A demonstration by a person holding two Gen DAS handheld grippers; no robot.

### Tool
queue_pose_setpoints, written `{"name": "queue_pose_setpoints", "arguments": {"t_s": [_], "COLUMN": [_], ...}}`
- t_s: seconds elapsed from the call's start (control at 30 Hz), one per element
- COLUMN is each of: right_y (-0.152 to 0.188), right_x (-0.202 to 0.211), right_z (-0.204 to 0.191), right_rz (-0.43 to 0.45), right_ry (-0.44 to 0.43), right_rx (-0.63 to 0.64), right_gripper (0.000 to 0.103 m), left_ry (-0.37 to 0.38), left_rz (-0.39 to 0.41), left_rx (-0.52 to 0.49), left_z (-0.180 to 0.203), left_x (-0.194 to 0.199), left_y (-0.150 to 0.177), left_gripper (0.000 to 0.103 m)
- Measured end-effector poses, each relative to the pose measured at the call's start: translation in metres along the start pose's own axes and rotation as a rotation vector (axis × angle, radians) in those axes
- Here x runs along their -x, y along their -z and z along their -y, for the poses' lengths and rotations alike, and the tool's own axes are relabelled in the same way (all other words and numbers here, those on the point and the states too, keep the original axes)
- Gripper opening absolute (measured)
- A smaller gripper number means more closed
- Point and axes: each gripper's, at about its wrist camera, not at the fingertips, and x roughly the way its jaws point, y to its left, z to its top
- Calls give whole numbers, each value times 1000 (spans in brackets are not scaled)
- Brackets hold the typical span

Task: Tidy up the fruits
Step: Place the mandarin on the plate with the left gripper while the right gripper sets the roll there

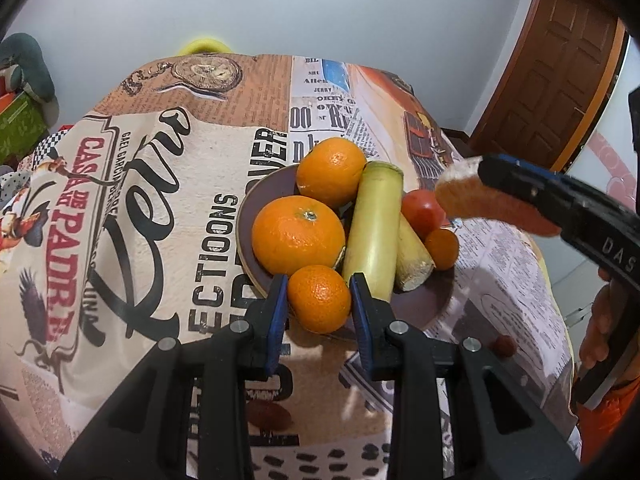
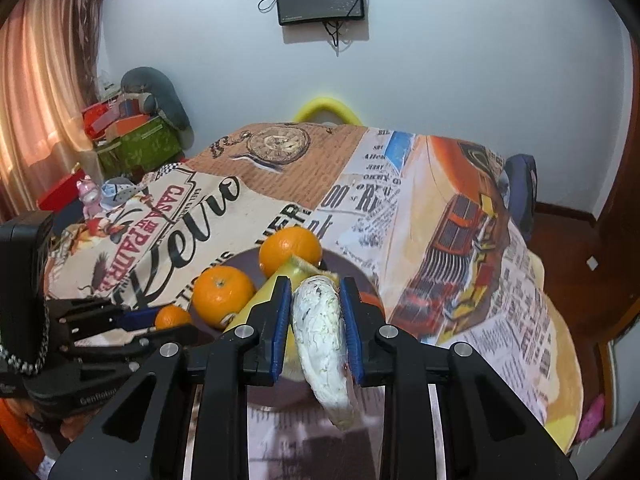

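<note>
A brown plate [image 1: 416,308] on the printed tablecloth holds two large oranges [image 1: 298,234], a small orange [image 1: 442,249], a red tomato [image 1: 422,210] and two pale yellow-green stalks [image 1: 374,232]. My left gripper [image 1: 319,304] is shut on a small mandarin [image 1: 319,299] at the plate's near rim. My right gripper [image 2: 314,314] is shut on a wedge of fruit with white pith [image 2: 322,344], held above the plate's right side; the wedge shows in the left wrist view [image 1: 480,200] with an orange rind. The plate also shows in the right wrist view [image 2: 352,276].
The table [image 1: 140,200] is covered by a newspaper-print cloth. Two small dark red fruits lie on the cloth [image 1: 505,346], [image 1: 268,416]. A yellow chair back [image 2: 326,110] stands at the far edge. Boxes and clutter [image 2: 132,136] sit at the left. A wooden door [image 1: 560,80] is at the right.
</note>
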Motion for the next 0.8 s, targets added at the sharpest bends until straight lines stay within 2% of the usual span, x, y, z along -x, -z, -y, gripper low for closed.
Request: {"name": "queue_pose_setpoints", "arguments": {"t_s": [0.17,0.33,0.57,0.8], "right_y": [-5,11,27,29], "right_x": [-9,-29,-39,-38], "right_z": [-5,-7,-6,-6], "right_rz": [18,-48,-127,-150], "right_ry": [20,-17,-116,-111], "right_rx": [22,6,-45,-48], "right_gripper": [23,23,26,30], "left_ry": [-5,-11,-18,-18], "left_rz": [-10,-18,-44,-51], "left_rx": [2,1,10,10], "left_z": [-1,-1,-2,-3], "left_x": [-9,-16,-21,-19], "left_y": [-2,-3,-2,-1], "left_gripper": [31,31,34,37]}}
